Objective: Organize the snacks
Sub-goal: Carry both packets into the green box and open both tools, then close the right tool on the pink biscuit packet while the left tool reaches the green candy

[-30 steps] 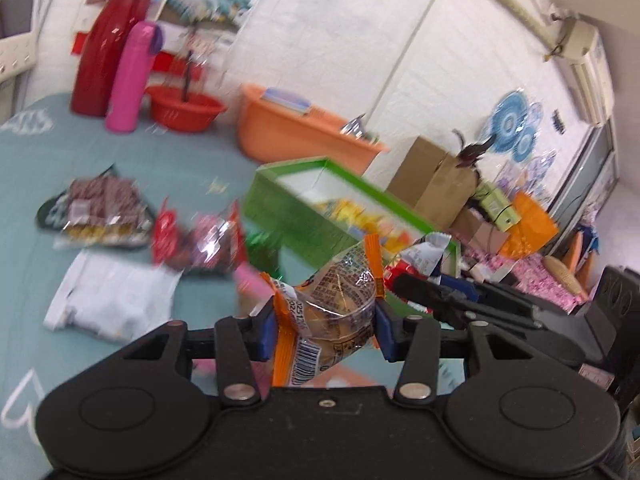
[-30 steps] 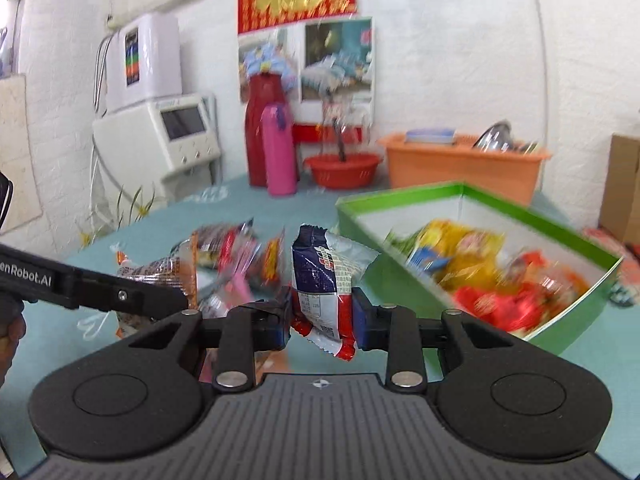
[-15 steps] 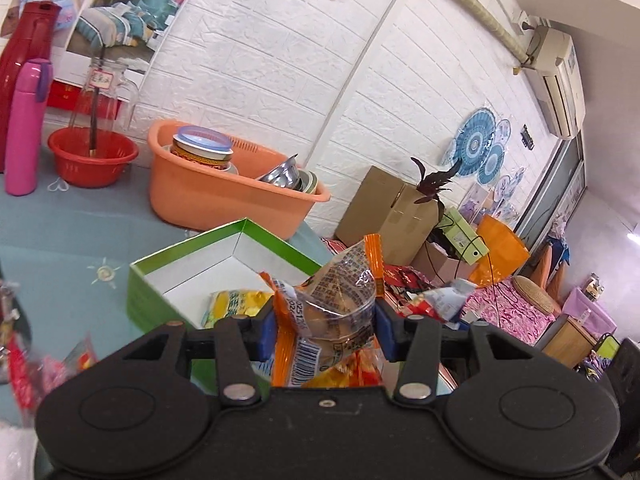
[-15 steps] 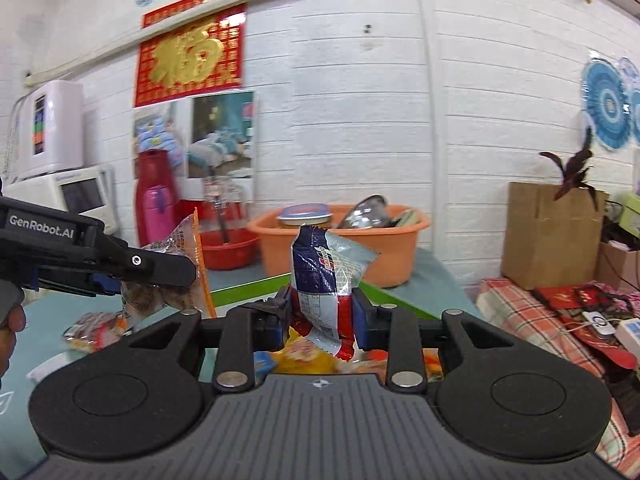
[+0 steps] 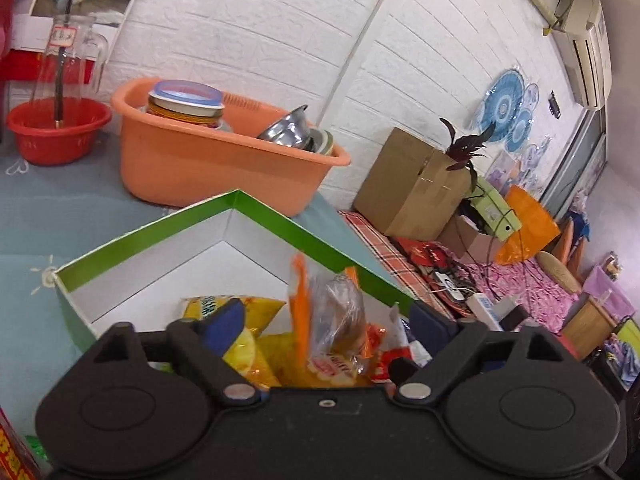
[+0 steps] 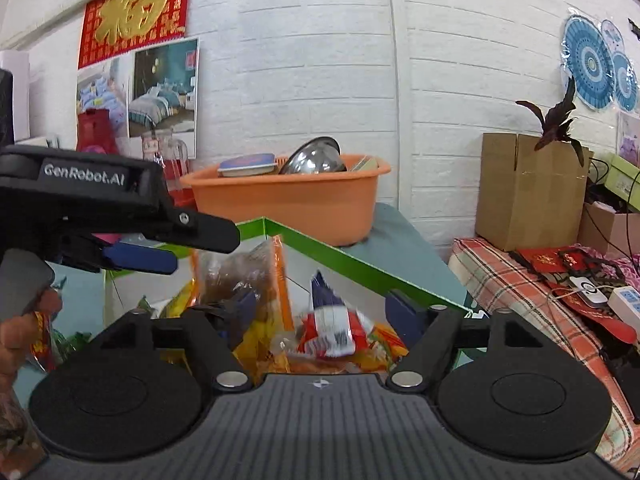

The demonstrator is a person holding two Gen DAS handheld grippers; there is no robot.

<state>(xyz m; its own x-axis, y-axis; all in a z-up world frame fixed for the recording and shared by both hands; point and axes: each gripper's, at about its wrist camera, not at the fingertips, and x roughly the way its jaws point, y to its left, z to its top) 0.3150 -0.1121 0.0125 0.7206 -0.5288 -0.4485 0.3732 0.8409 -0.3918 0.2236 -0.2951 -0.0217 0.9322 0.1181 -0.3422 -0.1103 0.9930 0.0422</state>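
Observation:
A green-rimmed white box (image 5: 160, 226) with several snack packets in it sits right under both grippers. My left gripper (image 5: 326, 320) hangs over it with its jaws opening. A clear packet with orange edges (image 5: 332, 312) is loose between its blue pads, dropping onto the yellow packets (image 5: 248, 308). The jaws of my right gripper (image 6: 322, 308) are opening too, and a blue, red and white packet (image 6: 328, 330) falls free between its pads. In the right wrist view the left gripper (image 6: 192, 250) reaches in from the left over the box (image 6: 360, 260), with the orange-edged packet (image 6: 240, 276) below it.
An orange basin (image 5: 224, 168) full of dishes stands just behind the box, with a red bowl (image 5: 56, 132) and a glass jug to its left. Off the table's right edge are a cardboard box (image 5: 408, 192) and a cluttered plaid-covered surface (image 6: 520, 292). A hand (image 6: 20, 332) holds the left gripper.
Both grippers travelled from the loose snacks on the table to above the green box. Both have opened and let go of their packets, which now drop into the box.

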